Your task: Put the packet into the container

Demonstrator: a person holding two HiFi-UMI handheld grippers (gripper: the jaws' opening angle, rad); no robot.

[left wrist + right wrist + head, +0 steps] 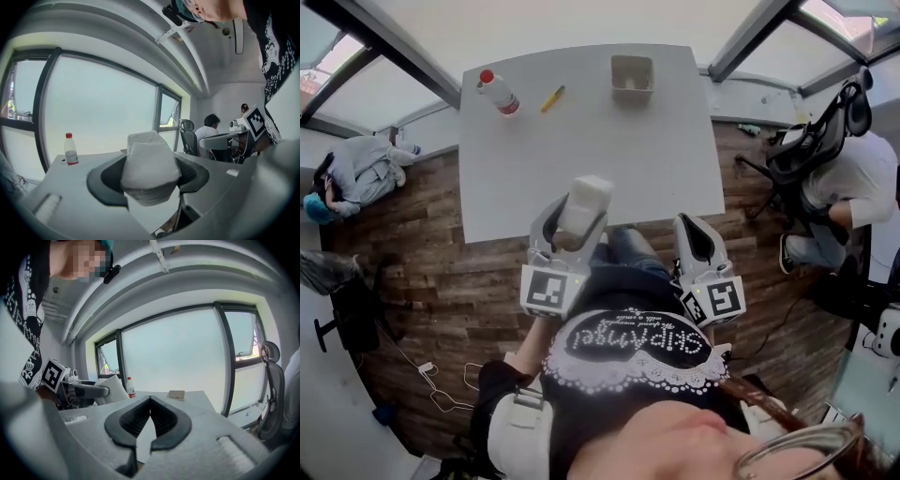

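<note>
Head view, looking steeply down: two grippers low in the middle of the frame, side by side, both pointing up the frame toward one grey table (581, 141). Just left of middle, the left gripper (575, 223), leaning a little to the right, tip over the bottom edge of the table. Jaws spread wide and clamped on one white packet (584, 204), soft and puffy, poking out past the jaw tips. Packet up in the air over the bottom edge of the table, well apart from the container.

Right of middle, the right gripper (694, 223), tip at the bottom edge of the table. Jaw tips together, nothing held. One black-and-white marker cube (547, 289) at the back of each gripper, so two in all.

On the table, near its top edge:
- one container (632, 94), pale and square, open on top, at upper middle of the frame
- one bottle (499, 93) with a red cap, lying at upper left
- one yellow pen (552, 97), between bottle and container

Left gripper view: packet filling the middle of the frame, both pads pressing its sides, bottle small at left.

Right gripper view: jaw tips touching at the middle of the frame, only a thin gap behind them, container far off on the table just above.

Two other people at the edges of the head view, one at far left, one at far right beside one black chair (811, 141).
</note>
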